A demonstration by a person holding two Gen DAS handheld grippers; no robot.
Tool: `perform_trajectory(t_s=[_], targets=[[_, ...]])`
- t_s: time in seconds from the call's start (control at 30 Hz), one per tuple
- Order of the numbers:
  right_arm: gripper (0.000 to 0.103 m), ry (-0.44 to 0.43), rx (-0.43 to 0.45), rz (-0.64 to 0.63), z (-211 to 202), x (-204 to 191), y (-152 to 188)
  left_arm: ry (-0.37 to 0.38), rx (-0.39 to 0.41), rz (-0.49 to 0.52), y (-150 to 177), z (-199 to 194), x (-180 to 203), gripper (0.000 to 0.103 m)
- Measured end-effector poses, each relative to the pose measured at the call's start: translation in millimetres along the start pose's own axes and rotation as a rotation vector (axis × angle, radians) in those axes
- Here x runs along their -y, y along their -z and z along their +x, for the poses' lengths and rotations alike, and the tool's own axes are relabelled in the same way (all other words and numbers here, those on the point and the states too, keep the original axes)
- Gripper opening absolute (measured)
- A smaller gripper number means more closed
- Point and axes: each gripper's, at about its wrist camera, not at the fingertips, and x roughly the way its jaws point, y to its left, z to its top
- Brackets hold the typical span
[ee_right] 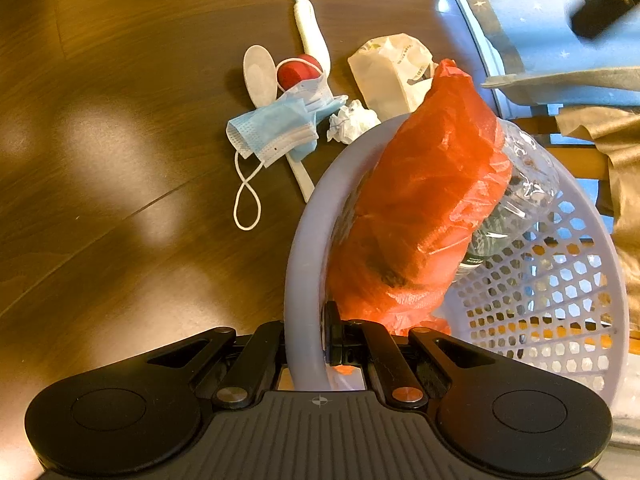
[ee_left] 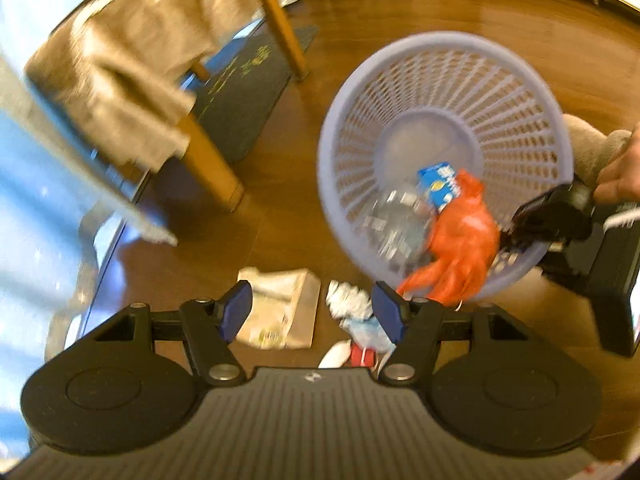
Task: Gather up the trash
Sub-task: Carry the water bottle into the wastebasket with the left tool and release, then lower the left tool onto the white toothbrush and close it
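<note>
On the floor (ee_right: pixel 120 80) beside the basket (ee_left: pixel 532 92) lies the loose trash: a face mask (ee_right: pixel 280 128), a crumpled tissue (ee_right: pixel 352 120), a paper wrapper (ee_right: pixel 392 76), a white spoon (ee_right: pixel 260 76) and a red cap (ee_right: pixel 296 72). The right gripper (ee_right: pixel 306 344) has its jaws closed on the basket's rim, tipping it; inside are an orange bag (ee_right: pixel 420 208), a clear bottle (ee_right: pixel 528 176) and a blue packet (ee_left: pixel 440 182). The left gripper (ee_left: pixel 312 312) hovers above the litter, jaws wide apart and empty. All of it looks light. The mask and tissue are soft and should crush easily, so pinch their bunched middles. The wrapper is thin and flat; take it by a raised edge. The spoon is stiff and may slip.
</note>
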Motion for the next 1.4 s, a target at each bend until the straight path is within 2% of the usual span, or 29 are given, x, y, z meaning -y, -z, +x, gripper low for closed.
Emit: perform_trajectory(t_s=[0.37, 0.63, 1.0, 1.4], targets=[[0.000, -0.003, 0.002, 0.009, 2, 2, -1, -0.033, -0.093, -0.070, 83, 13, -15, 0.066], [0.000, -0.008, -0.002, 0.031, 3, 8, -2, -0.013, -0.094, -0.053, 126, 30, -12, 0.067], [0.000, -0.006, -0.006, 0.031, 8, 12, -2, 0.006, -0.126, -0.051, 158, 72, -9, 0.067], [0.000, -0.001, -0.008, 0.019, 12, 19, -4, 0.026, -0.114, -0.055, 161, 124, -4, 0.063]])
